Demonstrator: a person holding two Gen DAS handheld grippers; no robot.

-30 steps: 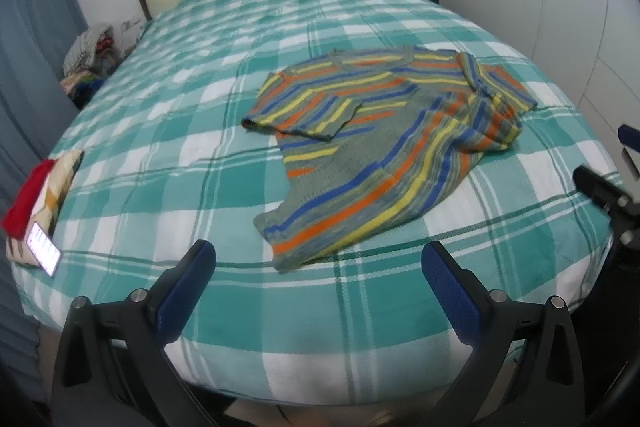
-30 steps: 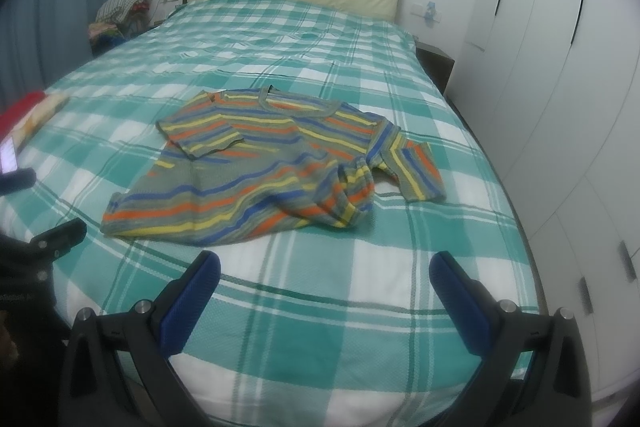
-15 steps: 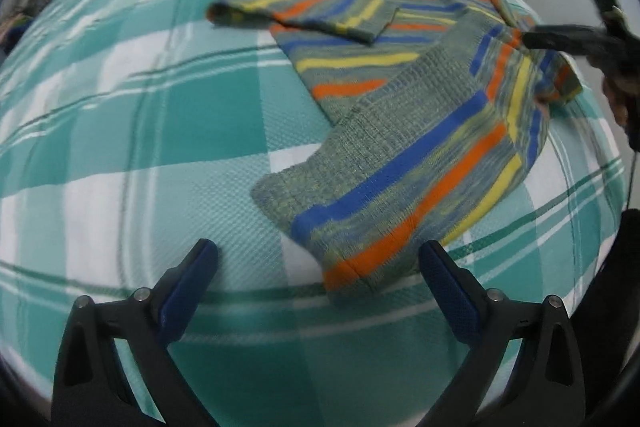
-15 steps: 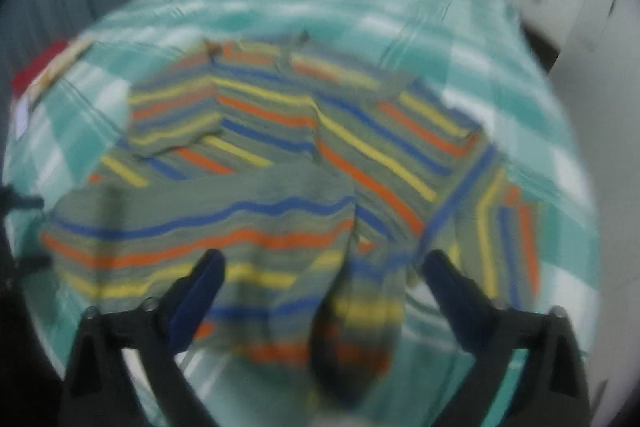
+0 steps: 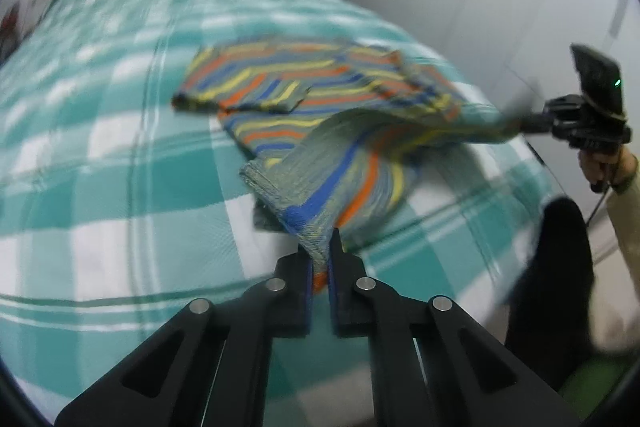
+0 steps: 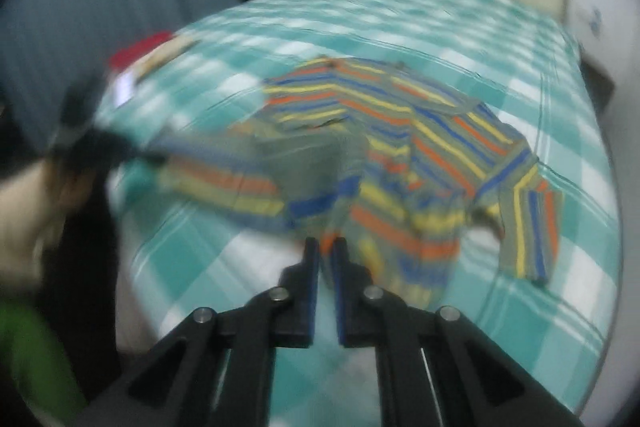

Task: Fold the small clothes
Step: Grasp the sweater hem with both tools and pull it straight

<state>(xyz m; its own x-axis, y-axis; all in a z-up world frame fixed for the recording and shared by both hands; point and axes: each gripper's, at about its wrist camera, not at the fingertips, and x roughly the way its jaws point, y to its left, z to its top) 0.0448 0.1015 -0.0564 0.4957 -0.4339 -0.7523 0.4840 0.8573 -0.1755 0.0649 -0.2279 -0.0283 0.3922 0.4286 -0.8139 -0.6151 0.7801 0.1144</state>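
left gripper (image 5: 320, 259) has just been closing and now its jaws are pressed on the hem corner of the striped knit sweater (image 5: 320, 99), with the fabric pinched between the blue pads. the corner is lifted a little off the bed (image 5: 100, 155), and the cloth hangs in a loose fold behind it. the sweater lies on the checked green and white bedcover, near the foot edge, with one sleeve folded over the chest. further right in the left wrist view, the right gripper (image 5: 528, 121) pulls another part of the same hem, and the knit is stretched toward it.

in the right wrist view, the right gripper (image 6: 327, 247) has also just been closing, and its jaws are shut on the sweater hem, with the striped cloth between the pads. this picture is blurred, so i cannot tell exactly how much fabric is caught. the other sleeve (image 6: 528, 231) lies flat to the right on the bed.

i judge the sweater is light, soft and a bit stretchy. it will sag between the two grips and not keep any shape. the thick ribbed hem corners are a good place to hold, because a thin pinch of the knit could slip out.
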